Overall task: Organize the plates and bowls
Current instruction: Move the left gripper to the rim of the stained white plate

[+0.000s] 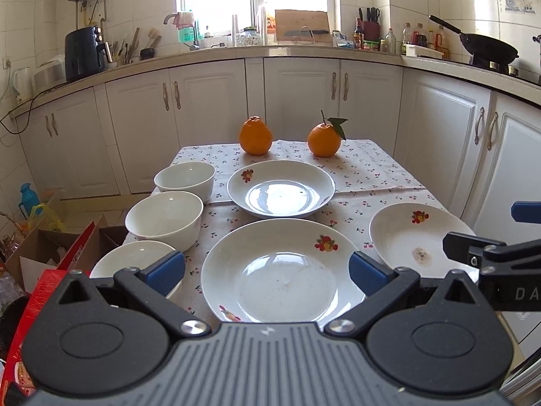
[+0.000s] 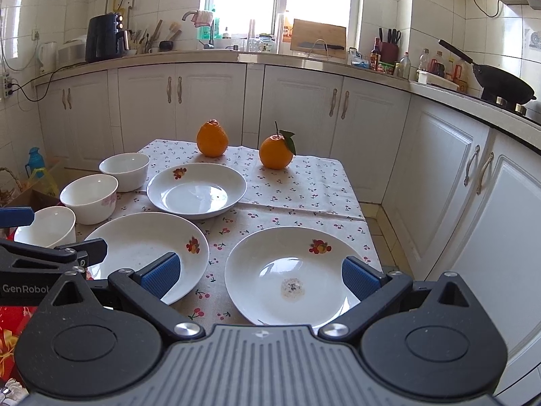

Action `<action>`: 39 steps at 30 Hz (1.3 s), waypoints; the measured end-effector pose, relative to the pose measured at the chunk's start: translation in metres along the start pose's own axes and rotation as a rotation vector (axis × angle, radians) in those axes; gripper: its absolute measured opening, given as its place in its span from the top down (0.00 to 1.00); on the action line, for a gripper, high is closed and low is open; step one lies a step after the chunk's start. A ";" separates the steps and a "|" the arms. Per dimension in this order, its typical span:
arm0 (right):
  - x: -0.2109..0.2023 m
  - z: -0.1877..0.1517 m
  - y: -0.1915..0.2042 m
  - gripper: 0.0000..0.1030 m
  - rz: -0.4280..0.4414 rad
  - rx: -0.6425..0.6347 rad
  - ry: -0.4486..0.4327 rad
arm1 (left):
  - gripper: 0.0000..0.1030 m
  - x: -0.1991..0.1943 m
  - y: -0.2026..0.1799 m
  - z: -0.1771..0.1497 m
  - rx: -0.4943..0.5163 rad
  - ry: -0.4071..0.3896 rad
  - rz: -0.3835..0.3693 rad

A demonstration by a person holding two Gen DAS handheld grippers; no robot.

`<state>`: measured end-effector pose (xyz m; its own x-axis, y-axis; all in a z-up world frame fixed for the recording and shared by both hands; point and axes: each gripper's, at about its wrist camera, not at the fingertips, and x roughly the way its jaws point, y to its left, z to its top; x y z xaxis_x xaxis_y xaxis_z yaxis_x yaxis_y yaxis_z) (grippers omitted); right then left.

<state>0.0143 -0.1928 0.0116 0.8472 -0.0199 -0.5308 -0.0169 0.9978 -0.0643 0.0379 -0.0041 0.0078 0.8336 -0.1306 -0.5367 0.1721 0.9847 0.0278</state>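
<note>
Three white plates with fruit prints lie on the cherry-print tablecloth (image 1: 372,169): a far plate (image 1: 280,187), a near middle plate (image 1: 280,270) and a right plate (image 1: 409,233) with a brown stain. Three white bowls line the left side: far bowl (image 1: 185,177), middle bowl (image 1: 165,218), near bowl (image 1: 135,257). My left gripper (image 1: 267,272) hovers open over the near middle plate. My right gripper (image 2: 260,275) hovers open by the stained plate (image 2: 290,274), with the middle plate (image 2: 145,247) to its left. Both hold nothing.
Two oranges (image 1: 256,135) (image 1: 323,139) stand at the table's far edge. White cabinets (image 1: 203,101) and a cluttered counter run behind. A black wok (image 1: 487,49) sits on the stove at right. Boxes and bags (image 1: 50,247) crowd the floor left of the table.
</note>
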 end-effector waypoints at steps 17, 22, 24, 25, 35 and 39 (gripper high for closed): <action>0.037 -0.028 -0.071 0.00 0.009 -0.028 0.118 | 0.01 0.041 -0.008 0.017 0.065 0.010 -0.093; 0.053 -0.048 -0.079 0.00 0.072 -0.026 0.170 | 0.01 0.057 -0.023 0.023 0.110 0.016 -0.106; 0.061 -0.055 -0.080 0.00 0.084 -0.024 0.191 | 0.01 0.061 -0.027 0.024 0.113 0.011 -0.129; 0.065 -0.058 -0.080 0.00 0.090 -0.022 0.201 | 0.01 0.064 -0.029 0.025 0.115 0.021 -0.141; 0.093 -0.073 -0.086 0.00 0.129 -0.050 0.253 | 0.01 0.084 -0.047 0.033 0.138 0.113 -0.288; 0.100 -0.073 -0.088 0.00 0.160 -0.063 0.253 | 0.01 0.096 -0.055 0.037 0.151 0.156 -0.300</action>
<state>0.0618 -0.2876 -0.0979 0.6719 0.1139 -0.7319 -0.1787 0.9839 -0.0108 0.1283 -0.0748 -0.0142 0.6461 -0.3802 -0.6618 0.4818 0.8757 -0.0327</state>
